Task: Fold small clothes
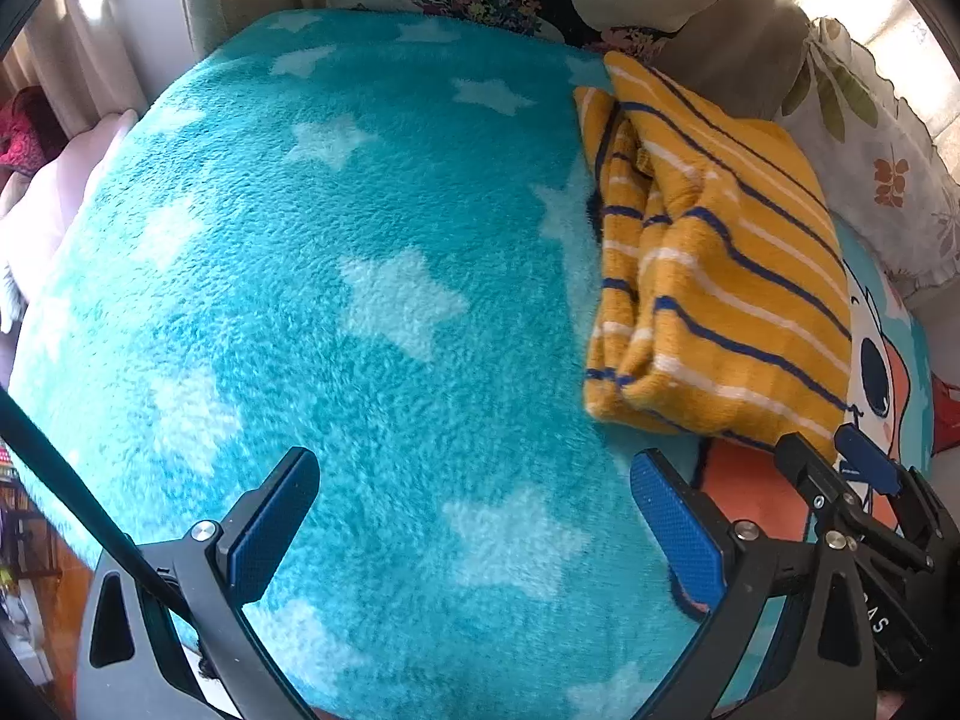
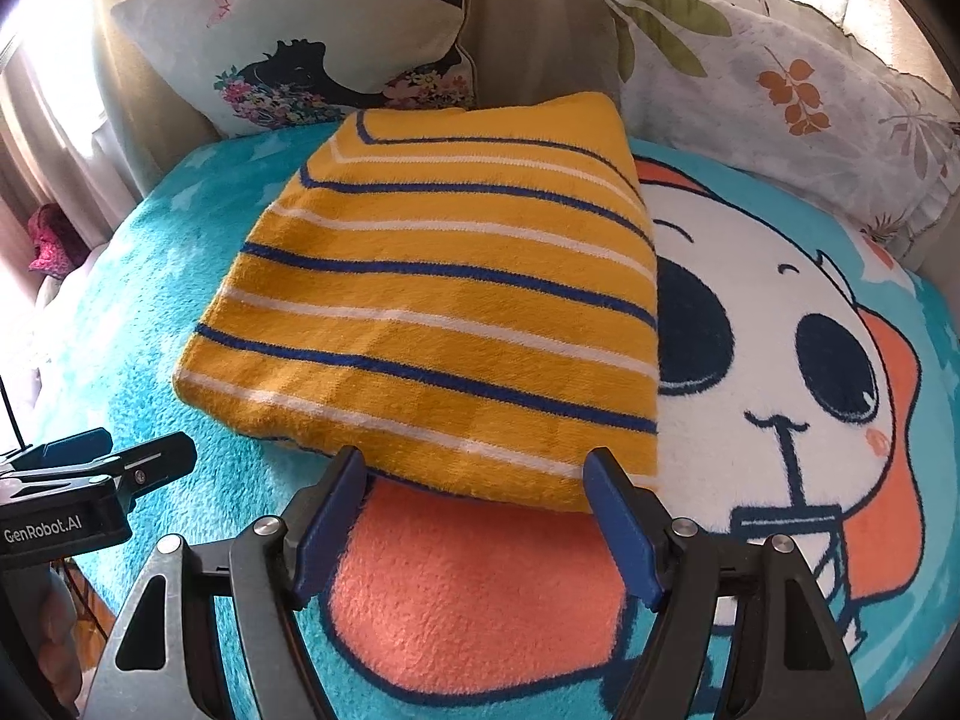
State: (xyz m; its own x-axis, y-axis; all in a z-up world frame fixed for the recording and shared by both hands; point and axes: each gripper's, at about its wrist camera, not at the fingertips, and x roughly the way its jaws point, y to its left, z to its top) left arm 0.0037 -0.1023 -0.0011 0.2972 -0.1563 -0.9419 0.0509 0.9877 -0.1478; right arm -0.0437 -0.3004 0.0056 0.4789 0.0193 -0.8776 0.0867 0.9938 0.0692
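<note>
A yellow garment with blue and white stripes (image 2: pixel 444 312) lies folded into a thick rectangle on a turquoise fleece blanket (image 2: pixel 150 300). It also shows at the right of the left wrist view (image 1: pixel 720 276), its layered edge facing left. My right gripper (image 2: pixel 477 480) is open and empty, just in front of the garment's near edge. My left gripper (image 1: pixel 474 486) is open and empty over bare blanket (image 1: pixel 336 240), left of the garment. The right gripper shows in the left wrist view (image 1: pixel 840 468), and the left gripper in the right wrist view (image 2: pixel 114 462).
The blanket carries white stars and a cartoon face (image 2: pixel 780 324) with orange patches. Patterned cushions (image 2: pixel 780 72) and a flowered one (image 2: pixel 300 48) line the sofa back. A curtain (image 1: pixel 78 66) and a red item (image 1: pixel 24 138) sit at far left.
</note>
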